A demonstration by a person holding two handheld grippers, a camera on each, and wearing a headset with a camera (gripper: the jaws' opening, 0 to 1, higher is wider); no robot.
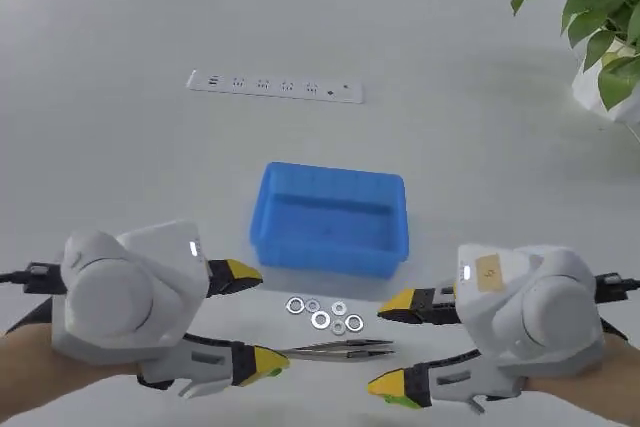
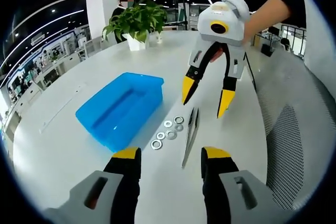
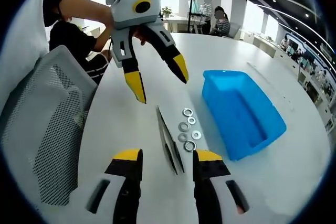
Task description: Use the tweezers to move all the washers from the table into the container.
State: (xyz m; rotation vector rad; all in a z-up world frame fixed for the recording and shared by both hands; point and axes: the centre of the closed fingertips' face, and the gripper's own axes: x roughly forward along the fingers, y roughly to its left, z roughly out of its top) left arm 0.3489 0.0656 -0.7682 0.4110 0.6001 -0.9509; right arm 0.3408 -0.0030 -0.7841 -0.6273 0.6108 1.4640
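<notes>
1. Left gripper view: the left gripper [image 2: 170,156] has its yellow-tipped jaws spread wide with nothing between them. It hovers just above the white table [image 2: 63,156].
2. Right gripper view: the right gripper [image 3: 168,156] is the same, jaws apart and gripping nothing. The two grippers face each other across the work, the left gripper [image 3: 160,85] in front of it.
3. Thin silver metal tweezers [image 1: 335,349] lie flat on the table between the two grippers, touched by neither. In the left gripper view the tweezers [image 2: 190,135] run away from the jaws towards the right gripper [image 2: 206,103].
4. Small silver ring washers [image 1: 325,314] sit in a loose cluster on the table, just beside the tweezers on the container side. It looks like six, but they're too small to count for sure.
5. The blue rectangular plastic container [image 1: 330,182] stands just beyond the washers. What shows of its inside looks bare.
6. A flat white power strip [image 1: 275,85] lies further back on the table, well apart from the container.
7. A green leafy plant in a white pot [image 1: 590,7] stands at the far right edge.
8. A grey mesh chair back [image 3: 47,145] is beside the table.
</notes>
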